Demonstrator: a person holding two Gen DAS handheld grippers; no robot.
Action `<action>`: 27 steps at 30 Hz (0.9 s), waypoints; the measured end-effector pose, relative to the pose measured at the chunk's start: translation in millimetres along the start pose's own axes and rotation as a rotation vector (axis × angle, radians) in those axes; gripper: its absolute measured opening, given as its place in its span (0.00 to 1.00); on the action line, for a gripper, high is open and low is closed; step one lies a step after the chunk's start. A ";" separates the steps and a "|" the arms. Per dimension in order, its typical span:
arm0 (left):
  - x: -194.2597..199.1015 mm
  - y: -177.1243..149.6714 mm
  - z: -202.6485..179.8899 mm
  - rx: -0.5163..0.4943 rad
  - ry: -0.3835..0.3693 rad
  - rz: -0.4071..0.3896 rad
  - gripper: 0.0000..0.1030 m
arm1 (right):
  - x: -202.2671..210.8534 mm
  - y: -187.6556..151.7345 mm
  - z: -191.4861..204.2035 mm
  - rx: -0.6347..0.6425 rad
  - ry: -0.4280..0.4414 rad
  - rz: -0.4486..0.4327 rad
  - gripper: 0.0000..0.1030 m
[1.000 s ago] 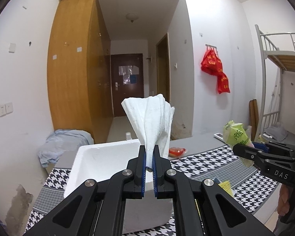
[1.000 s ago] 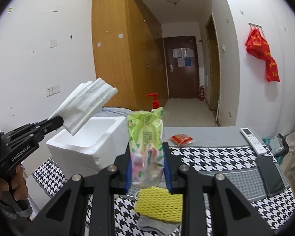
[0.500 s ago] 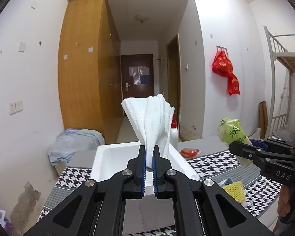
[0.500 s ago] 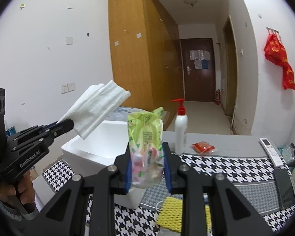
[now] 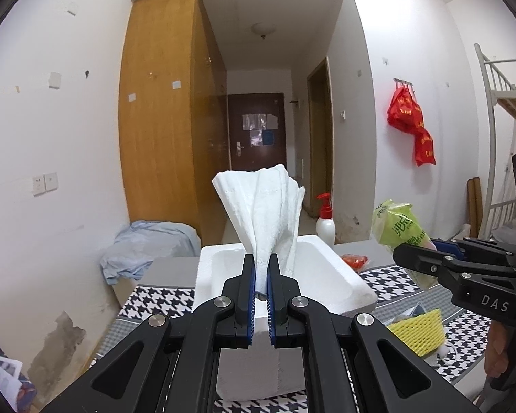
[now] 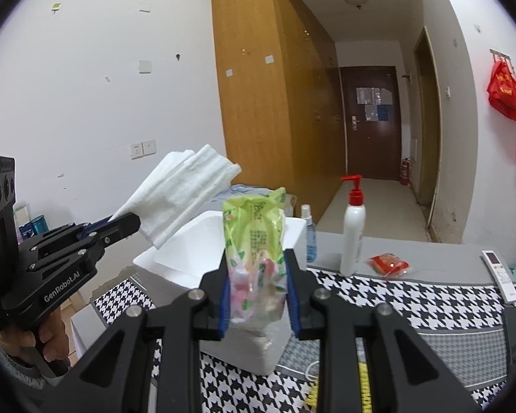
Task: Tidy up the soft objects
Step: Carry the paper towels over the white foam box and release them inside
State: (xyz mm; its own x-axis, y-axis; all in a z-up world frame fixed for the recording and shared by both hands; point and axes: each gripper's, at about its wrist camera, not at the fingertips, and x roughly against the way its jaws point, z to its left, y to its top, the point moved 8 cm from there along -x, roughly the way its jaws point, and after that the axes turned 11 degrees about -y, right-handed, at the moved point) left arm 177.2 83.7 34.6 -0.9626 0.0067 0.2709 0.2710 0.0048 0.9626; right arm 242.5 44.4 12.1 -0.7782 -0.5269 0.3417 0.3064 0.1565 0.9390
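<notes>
My left gripper (image 5: 261,268) is shut on a folded white towel (image 5: 261,206) that fans upward above the open white foam box (image 5: 330,282). In the right wrist view the same towel (image 6: 185,189) sticks out of the left gripper (image 6: 127,222) over the box's left rim (image 6: 175,258). My right gripper (image 6: 256,272) is shut on a green plastic packet (image 6: 254,241) held upright in front of the box. That packet (image 5: 400,227) shows at the right of the left wrist view, level with the box's right side.
A houndstooth cloth (image 6: 412,303) covers the table. On it are a yellow foam net (image 5: 419,330), a white pump bottle (image 6: 352,237), a small blue spray bottle (image 6: 309,237), a red snack pack (image 6: 390,263) and a remote (image 6: 500,273). A bundle of blue fabric (image 5: 148,244) lies beyond the table.
Both grippers have swung to the left with their loads. The foam box now sits centred under the towel, and the pump bottle has come into view.
</notes>
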 end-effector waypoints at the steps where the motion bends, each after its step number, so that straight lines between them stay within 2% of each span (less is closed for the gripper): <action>1: -0.4 0.0 0.6 -0.001 0.002 0.002 0.06 | -0.8 0.3 1.8 0.002 0.004 0.000 0.30; 6: -5.9 -3.4 5.4 -0.013 0.005 0.024 0.06 | -5.5 2.3 10.7 0.009 0.014 0.006 0.30; 13: -20.9 -4.2 14.8 0.018 -0.019 0.048 0.06 | -14.4 5.2 18.0 0.018 0.018 0.016 0.30; 27: -57.9 -7.6 20.6 0.035 -0.086 0.116 0.06 | -26.6 7.2 8.4 -0.014 -0.014 0.030 0.30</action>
State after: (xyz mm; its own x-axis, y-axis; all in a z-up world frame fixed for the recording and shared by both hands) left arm 231.0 103.9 11.4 -0.9213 0.0948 0.3770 0.3815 0.0336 0.9238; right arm 260.8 66.6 10.1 -0.7760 -0.5106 0.3703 0.3372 0.1603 0.9277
